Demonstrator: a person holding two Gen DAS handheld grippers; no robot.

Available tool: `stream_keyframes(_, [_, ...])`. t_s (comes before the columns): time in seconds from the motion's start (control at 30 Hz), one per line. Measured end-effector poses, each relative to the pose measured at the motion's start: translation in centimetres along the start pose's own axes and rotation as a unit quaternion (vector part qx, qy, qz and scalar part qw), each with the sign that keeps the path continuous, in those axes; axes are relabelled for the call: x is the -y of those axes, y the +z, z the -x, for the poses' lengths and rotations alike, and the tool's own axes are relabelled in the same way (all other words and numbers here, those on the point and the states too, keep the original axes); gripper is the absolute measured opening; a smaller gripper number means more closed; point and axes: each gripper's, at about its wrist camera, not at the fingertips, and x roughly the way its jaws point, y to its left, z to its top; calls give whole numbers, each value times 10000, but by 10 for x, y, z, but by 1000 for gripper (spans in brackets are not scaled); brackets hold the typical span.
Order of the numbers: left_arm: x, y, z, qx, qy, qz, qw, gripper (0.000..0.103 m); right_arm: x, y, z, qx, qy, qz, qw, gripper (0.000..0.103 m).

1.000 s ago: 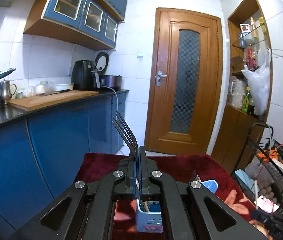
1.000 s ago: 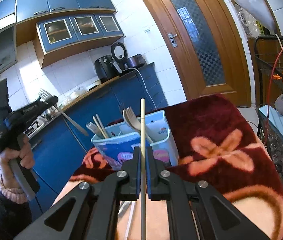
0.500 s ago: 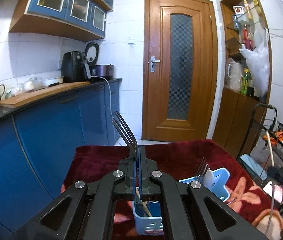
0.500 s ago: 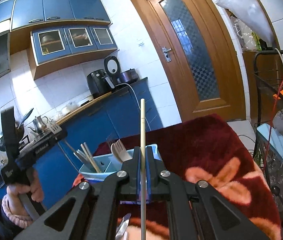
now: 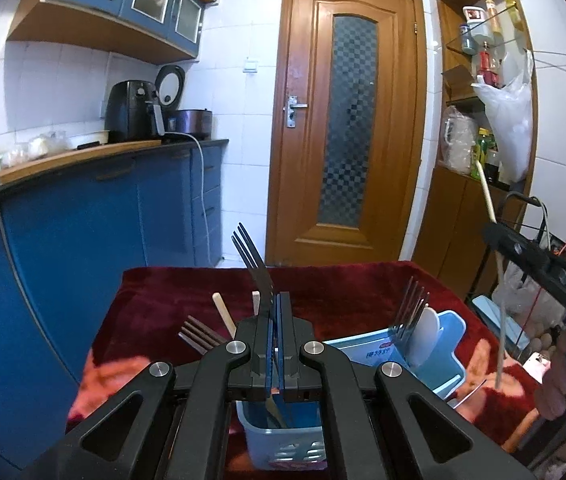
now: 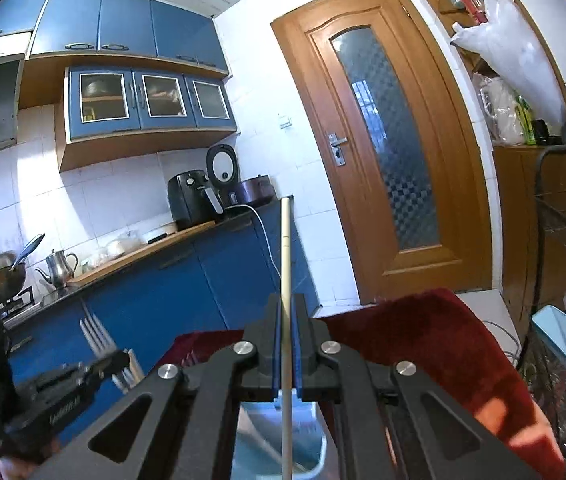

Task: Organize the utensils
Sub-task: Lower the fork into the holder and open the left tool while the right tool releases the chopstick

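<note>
Kitchen, 2 grippers over the blue caddy (image 5: 367, 350).
Left view: my left gripper (image 5: 277, 304) clamps a fork (image 5: 251, 258), tines up, directly above the caddy's near compartment.
Right view: my right gripper (image 6: 287, 312) pinches a chopstick (image 6: 285, 248); it could pivot and miss.

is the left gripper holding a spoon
No, the left gripper is shut on a dark fork, its tines pointing up above the blue utensil caddy.

Wooden door (image 5: 347, 128) — black air fryer (image 5: 129, 110)
</note>
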Motion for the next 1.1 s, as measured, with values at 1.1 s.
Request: stream_keyframes(1.1, [2, -23, -15, -322, -202, 145, 9992, 11, -5, -36, -30, -407, 53, 493, 9979, 16])
